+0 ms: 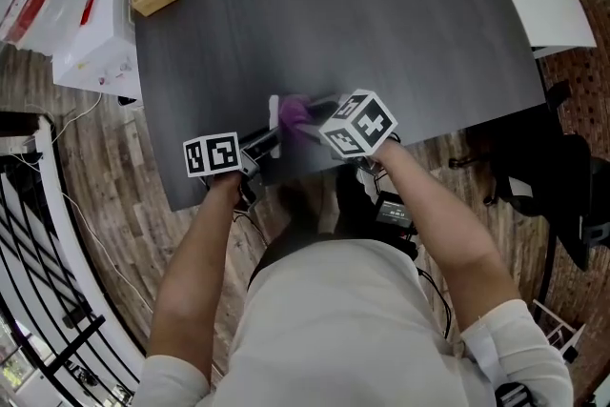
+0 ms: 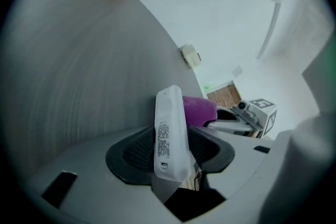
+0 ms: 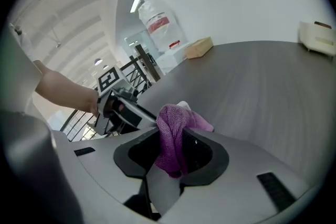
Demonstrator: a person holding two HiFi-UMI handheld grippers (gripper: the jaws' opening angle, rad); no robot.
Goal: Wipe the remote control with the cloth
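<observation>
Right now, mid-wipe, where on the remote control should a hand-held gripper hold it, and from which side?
Take the remote control at its lower, battery-latch end, pads on the two long side edges, coming in from that end, as the left hand-held gripper does. It is long and slim, so this leaves the upper end free where the cloth sits.

Illumination was bright, even and diffuse; a ceiling strip light [image 3: 137, 2] glared in the right gripper view. The dark bench [image 1: 381, 33] carried a pale sheen and only soft shadows. Both gripper views bowed at black-vignetted edges. The cloth [image 1: 294, 114] was motion-blurred in the head view.
</observation>
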